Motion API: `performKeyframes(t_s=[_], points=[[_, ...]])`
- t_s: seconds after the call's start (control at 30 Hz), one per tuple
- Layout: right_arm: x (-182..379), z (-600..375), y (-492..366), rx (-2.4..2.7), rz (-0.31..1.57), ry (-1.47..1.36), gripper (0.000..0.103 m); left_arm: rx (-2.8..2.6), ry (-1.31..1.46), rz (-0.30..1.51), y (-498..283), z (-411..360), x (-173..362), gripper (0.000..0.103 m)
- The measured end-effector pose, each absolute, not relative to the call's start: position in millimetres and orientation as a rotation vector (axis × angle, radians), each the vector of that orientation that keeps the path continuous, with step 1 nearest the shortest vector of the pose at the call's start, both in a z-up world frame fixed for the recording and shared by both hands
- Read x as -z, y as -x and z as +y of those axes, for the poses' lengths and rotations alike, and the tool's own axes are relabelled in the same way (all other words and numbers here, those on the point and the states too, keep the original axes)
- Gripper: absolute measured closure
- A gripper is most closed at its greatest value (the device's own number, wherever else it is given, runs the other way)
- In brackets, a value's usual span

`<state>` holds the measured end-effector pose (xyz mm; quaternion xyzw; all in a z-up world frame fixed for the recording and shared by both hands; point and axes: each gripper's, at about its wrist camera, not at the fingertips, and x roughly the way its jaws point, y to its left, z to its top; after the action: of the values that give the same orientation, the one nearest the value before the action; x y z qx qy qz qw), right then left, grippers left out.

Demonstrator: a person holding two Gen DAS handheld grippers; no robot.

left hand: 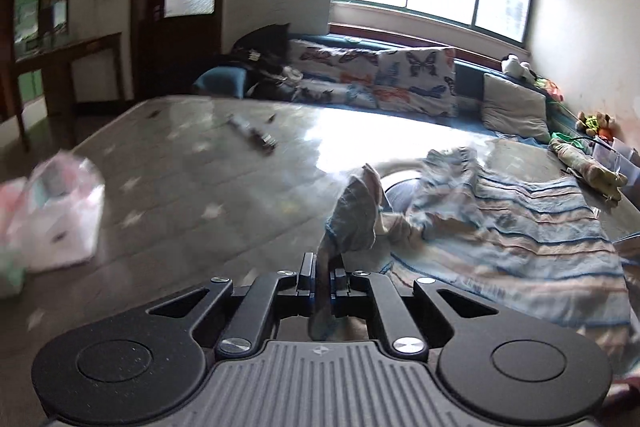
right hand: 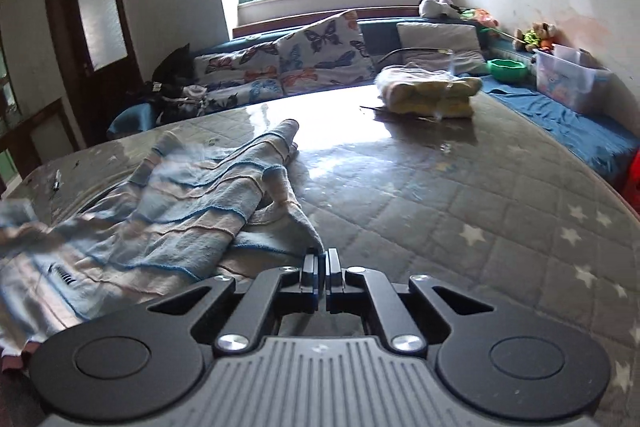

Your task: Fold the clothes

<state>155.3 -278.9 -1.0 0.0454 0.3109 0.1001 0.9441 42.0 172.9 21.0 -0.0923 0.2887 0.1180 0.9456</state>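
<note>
A blue and beige striped garment [left hand: 520, 227] lies crumpled on the grey star-patterned mattress [left hand: 180, 195]. My left gripper [left hand: 322, 267] is shut on a bunched edge of the garment, which rises up between the jaws. In the right wrist view the same striped garment [right hand: 180, 211] spreads to the left over the mattress [right hand: 460, 195]. My right gripper [right hand: 323, 259] is shut on a thin corner of that garment at its near right edge.
A white plastic bag [left hand: 60, 211] sits at the mattress's left edge. A wrapped yellow bundle [right hand: 432, 91] lies farther back on the mattress. Butterfly-print cushions [right hand: 312, 59], a clear storage box [right hand: 568, 79], a green bowl [right hand: 508, 69] and soft toys line the blue bench under the window.
</note>
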Motion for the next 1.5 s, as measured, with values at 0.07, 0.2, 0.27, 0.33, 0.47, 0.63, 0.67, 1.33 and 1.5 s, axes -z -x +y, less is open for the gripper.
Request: performKeyframes(t_s=[0.07, 0.2, 0.27, 0.33, 0.47, 0.63, 0.67, 1.33, 1.5], points=[[2.1, -285.2, -143.5, -0.193, 0.632, -0.1, 0.101, -0.258, 0.192, 0.607, -23.0, 177.0, -17.8, 0.096], [8.9, -298.0, -116.3, -0.167, 0.636, -0.127, 0.101, -0.282, 0.235, 0.635, 11.3, 186.3, -14.3, 0.096], [13.5, -307.7, -100.5, -0.142, 0.643, -0.159, 0.101, -0.294, 0.241, 0.653, 22.8, 186.9, -11.7, 0.096], [19.2, -317.7, -86.1, -0.116, 0.66, -0.186, 0.101, -0.299, 0.249, 0.676, 29.3, 187.6, -8.6, 0.096], [27.0, -336.5, -61.1, -0.067, 0.708, -0.227, 0.1, -0.298, 0.257, 0.72, 35.8, 188.1, -2.6, 0.096], [25.1, -349.8, -43.5, -0.038, 0.717, -0.23, 0.099, -0.299, 0.237, 0.753, 36.6, 185.0, 2.0, 0.092], [23.9, -351.5, -43.3, -0.023, 0.718, -0.225, 0.099, -0.299, 0.233, 0.754, 36.5, 185.6, 2.1, 0.092], [16.7, -261.7, -118.3, -0.32, 0.704, -0.033, 0.063, -0.266, 0.14, 0.679, 9.2, 166.1, -24.8, 0.049], [27.5, -261.0, -131.7, -0.31, 0.725, 0.009, 0.058, -0.147, 0.133, 0.674, -27.3, 143.6, -27.8, 0.051]])
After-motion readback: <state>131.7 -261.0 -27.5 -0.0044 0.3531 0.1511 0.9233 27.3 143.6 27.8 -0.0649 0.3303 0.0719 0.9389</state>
